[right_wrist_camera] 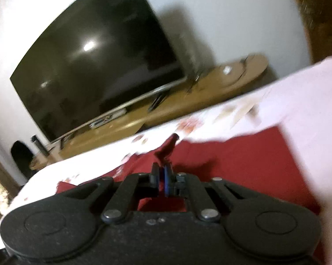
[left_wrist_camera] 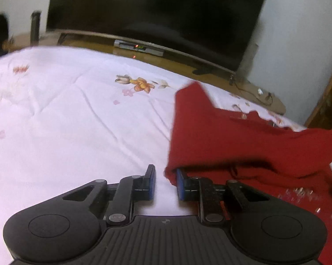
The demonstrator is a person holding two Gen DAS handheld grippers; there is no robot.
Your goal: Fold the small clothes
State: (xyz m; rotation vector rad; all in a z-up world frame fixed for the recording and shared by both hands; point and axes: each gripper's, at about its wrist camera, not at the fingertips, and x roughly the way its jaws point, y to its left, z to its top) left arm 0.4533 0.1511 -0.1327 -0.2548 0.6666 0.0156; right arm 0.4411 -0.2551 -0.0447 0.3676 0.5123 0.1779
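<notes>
A red garment (left_wrist_camera: 232, 137) lies partly lifted on the white flowered bedsheet (left_wrist_camera: 66, 110), at the right of the left wrist view. My left gripper (left_wrist_camera: 166, 183) is open; the garment's edge drapes over its right finger (left_wrist_camera: 180, 184), and nothing is between the jaws. In the right wrist view the red garment (right_wrist_camera: 243, 161) spreads under and ahead of my right gripper (right_wrist_camera: 162, 180), which is shut on a fold of the red cloth that sticks up past the fingertips. That view is blurred.
A large dark TV (left_wrist_camera: 157, 15) stands on a low wooden stand (left_wrist_camera: 157, 59) beyond the bed's far edge, with a set-top box (left_wrist_camera: 139, 47) under it. A wooden door frame (left_wrist_camera: 327, 97) is at the far right.
</notes>
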